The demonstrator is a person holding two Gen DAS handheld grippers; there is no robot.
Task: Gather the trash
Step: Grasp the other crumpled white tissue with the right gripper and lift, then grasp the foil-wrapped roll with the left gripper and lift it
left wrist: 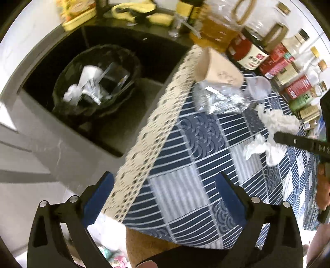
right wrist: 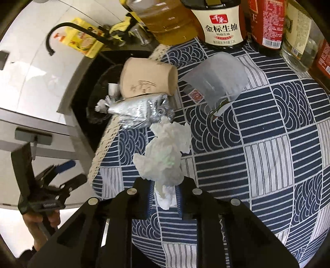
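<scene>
My right gripper (right wrist: 165, 198) is shut on a crumpled white tissue (right wrist: 165, 152) and holds it over the blue patterned tablecloth (right wrist: 268, 144). The tissue also shows in the left wrist view (left wrist: 268, 132) at the right gripper's tip. A tan paper cup (right wrist: 148, 80) lies on its side at the table's edge, with a crumpled silver foil bag (right wrist: 142, 113) beside it and a translucent plastic cup (right wrist: 218, 76) to its right. My left gripper (left wrist: 165, 198) is open and empty above the table's lace edge (left wrist: 156, 132). A black-lined bin (left wrist: 97, 80) holding trash sits below.
Bottles of soy sauce (right wrist: 222, 22), oil (right wrist: 165, 18) and other condiments (left wrist: 288, 70) line the back of the table. A yellow box (right wrist: 84, 39) and a black tap (right wrist: 61, 31) stand by the sink. Grey floor lies to the left.
</scene>
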